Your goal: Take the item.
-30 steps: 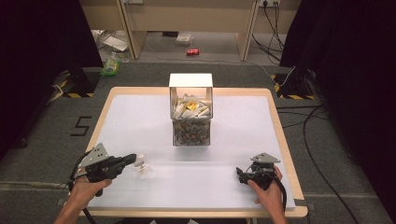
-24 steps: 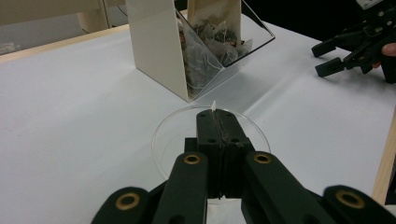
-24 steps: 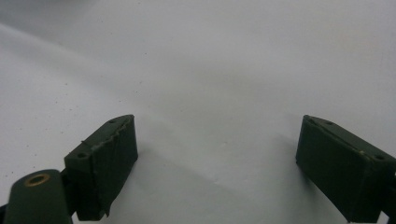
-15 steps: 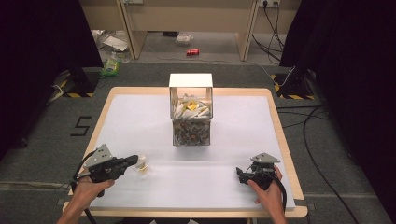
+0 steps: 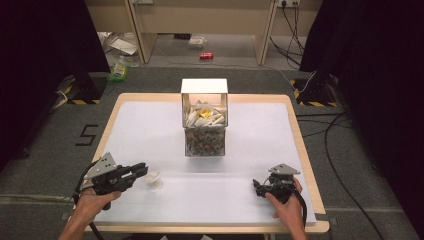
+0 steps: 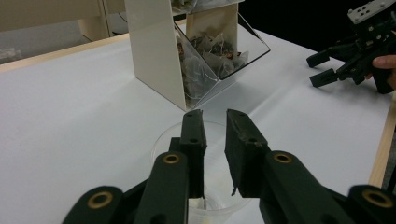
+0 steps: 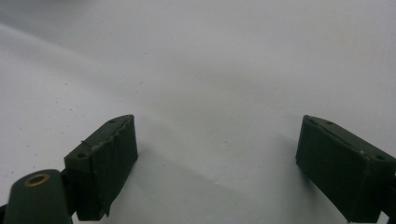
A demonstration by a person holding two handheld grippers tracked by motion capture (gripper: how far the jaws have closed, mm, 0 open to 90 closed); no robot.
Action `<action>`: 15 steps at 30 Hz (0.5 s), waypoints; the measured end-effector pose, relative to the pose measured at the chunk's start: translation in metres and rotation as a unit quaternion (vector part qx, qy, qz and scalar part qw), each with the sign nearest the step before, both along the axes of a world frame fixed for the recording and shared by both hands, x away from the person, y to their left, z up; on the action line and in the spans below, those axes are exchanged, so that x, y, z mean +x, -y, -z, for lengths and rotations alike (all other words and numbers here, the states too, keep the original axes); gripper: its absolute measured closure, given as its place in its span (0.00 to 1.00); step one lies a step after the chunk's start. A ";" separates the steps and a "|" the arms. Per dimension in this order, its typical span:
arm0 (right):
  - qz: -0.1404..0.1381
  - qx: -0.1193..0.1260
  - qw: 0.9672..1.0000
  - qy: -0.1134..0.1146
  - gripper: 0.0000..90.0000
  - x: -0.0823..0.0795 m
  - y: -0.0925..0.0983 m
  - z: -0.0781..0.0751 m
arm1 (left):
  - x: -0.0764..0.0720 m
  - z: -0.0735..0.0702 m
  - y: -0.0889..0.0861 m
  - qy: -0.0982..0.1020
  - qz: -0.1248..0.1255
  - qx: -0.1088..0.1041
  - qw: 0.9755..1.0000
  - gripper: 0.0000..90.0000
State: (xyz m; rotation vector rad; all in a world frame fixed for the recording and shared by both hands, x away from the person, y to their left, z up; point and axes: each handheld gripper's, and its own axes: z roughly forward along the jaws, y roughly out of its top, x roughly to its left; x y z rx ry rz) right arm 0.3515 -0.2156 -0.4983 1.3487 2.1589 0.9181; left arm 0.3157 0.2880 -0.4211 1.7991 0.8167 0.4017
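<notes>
A small clear plastic cup [image 5: 153, 178] stands on the white table cover at the front left, with something pale lying in its bottom [image 6: 205, 203]. My left gripper [image 5: 143, 170] points right at the cup. In the left gripper view its tips [image 6: 215, 116] hang over the cup's rim [image 6: 161, 142]. Its jaws have just been opening, and the narrow gap between them holds nothing I can see. At the front right my right gripper [image 5: 258, 188] rests on the cover, open with bare cloth between its fingers [image 7: 217, 123].
A clear-fronted dispenser box [image 5: 204, 125] full of tea bags stands mid-table; the left gripper view has it [image 6: 159, 51] just beyond the cup. The right gripper [image 6: 322, 67] appears there too, far right. The wooden table rim [image 5: 200, 97] frames the cover; cables and litter lie on the floor.
The left gripper's jaws have parted slightly above the cup, while that hand has barely shifted. The right hand and gripper have kept still.
</notes>
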 end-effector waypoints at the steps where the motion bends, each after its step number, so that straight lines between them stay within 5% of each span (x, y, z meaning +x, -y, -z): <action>1: 0.000 0.000 1.000 0.000 0.15 0.000 0.000 0.000 | 0.000 -0.001 -0.001 -0.003 -0.003 -0.008 1.000 0.79; 4: 0.000 0.000 1.000 0.000 0.15 0.000 0.000 0.000 | 0.003 -0.002 -0.005 -0.015 -0.012 -0.029 0.999 0.68; 15: 0.000 0.000 1.000 0.000 0.15 0.000 0.000 0.000 | 0.008 -0.004 -0.020 -0.027 -0.052 -0.040 0.997 0.45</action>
